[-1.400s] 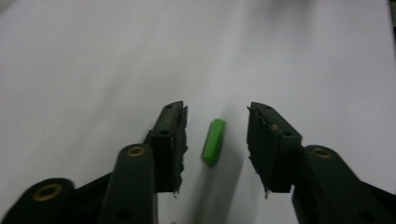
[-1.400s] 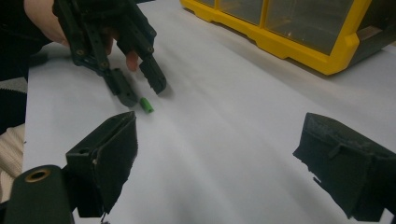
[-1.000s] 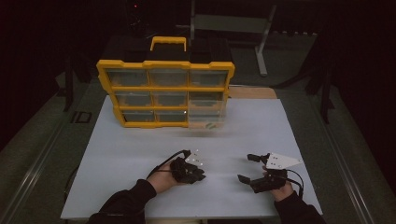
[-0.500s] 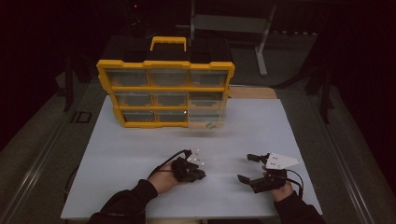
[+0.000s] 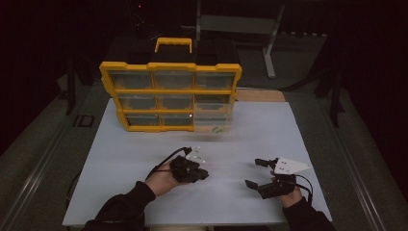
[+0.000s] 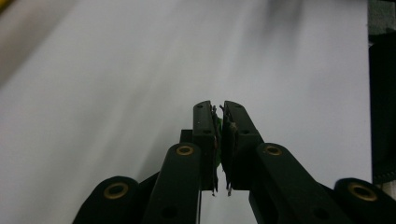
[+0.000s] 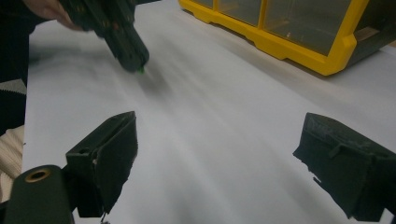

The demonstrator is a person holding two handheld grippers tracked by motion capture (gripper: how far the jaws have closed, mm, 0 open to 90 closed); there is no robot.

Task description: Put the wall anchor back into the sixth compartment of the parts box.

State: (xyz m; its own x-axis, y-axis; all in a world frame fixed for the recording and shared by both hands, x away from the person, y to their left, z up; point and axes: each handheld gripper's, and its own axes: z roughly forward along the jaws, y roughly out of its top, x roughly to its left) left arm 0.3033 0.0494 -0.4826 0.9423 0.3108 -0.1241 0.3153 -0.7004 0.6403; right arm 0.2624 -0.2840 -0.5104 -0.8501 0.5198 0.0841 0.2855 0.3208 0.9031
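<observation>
My left gripper [image 5: 205,174] hovers just over the white mat [image 5: 144,154], left of centre, pointing right. Its jaws are shut on a small green piece [image 6: 217,127], pinched between the pads. The right gripper view shows that left gripper [image 7: 135,58] at upper left, with the green piece [image 7: 141,70] peeking from its tip. My right gripper [image 5: 255,173] rests low over the mat at the near right, open, nothing between its fingers [image 7: 219,122].
A yellow-framed organizer with clear drawers [image 5: 171,91] stands at the far side of the mat, its yellow corner [image 7: 280,42] in the right gripper view. Its lower right drawer [image 5: 211,120] sticks out forward. Dark floor and metal stands surround the table.
The left hand has lifted a little off the mat with its jaws shut. The right hand has stayed put.
</observation>
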